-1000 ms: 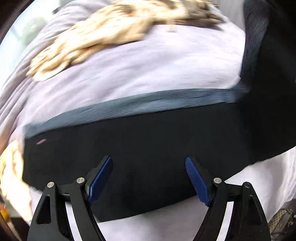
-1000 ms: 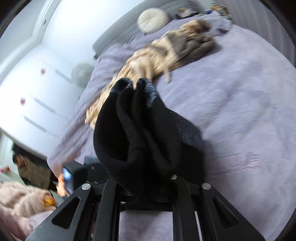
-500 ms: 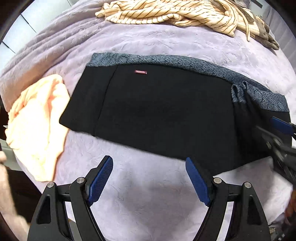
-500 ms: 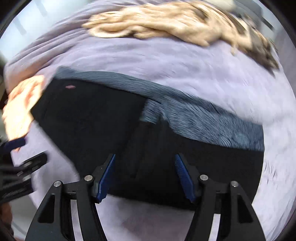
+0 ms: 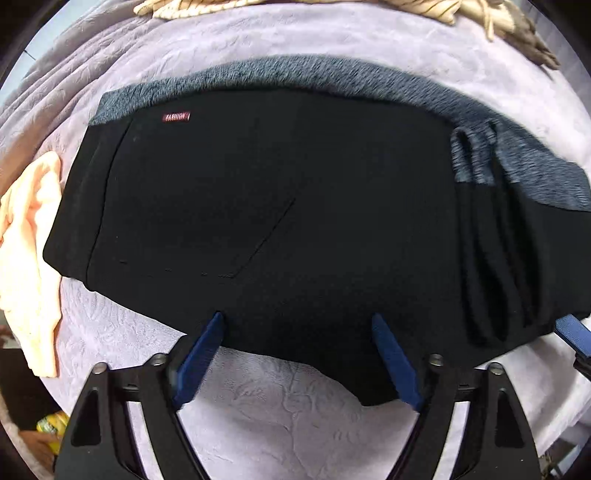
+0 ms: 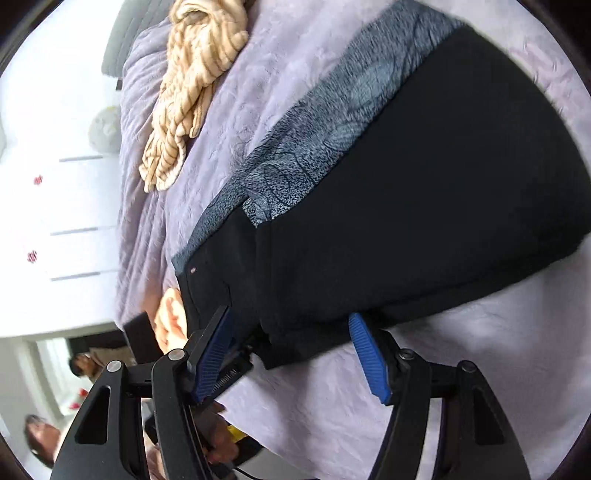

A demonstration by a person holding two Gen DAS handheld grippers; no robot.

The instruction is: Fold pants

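The black pants (image 5: 266,206) lie folded flat on the lilac bedspread (image 5: 280,413), with a grey patterned band (image 5: 332,79) along the far edge and a small red label (image 5: 176,117). A folded layer with creases lies at the right end (image 5: 491,240). My left gripper (image 5: 295,354) is open and empty, its blue pads at the pants' near edge. My right gripper (image 6: 291,347) is open and empty at the near edge of the pants (image 6: 424,206). One right finger tip (image 5: 572,332) shows at the right edge of the left wrist view.
A peach cloth (image 5: 29,258) lies left of the pants. A striped beige garment (image 6: 192,85) lies further up the bed, also at the top of the left wrist view (image 5: 192,5). White cabinets (image 6: 55,184) and people (image 6: 40,443) stand beyond the bed.
A second ago my right gripper held bunched pants fabric; it has let go and now stands open. Both grippers have moved closer to the pants' near edge.
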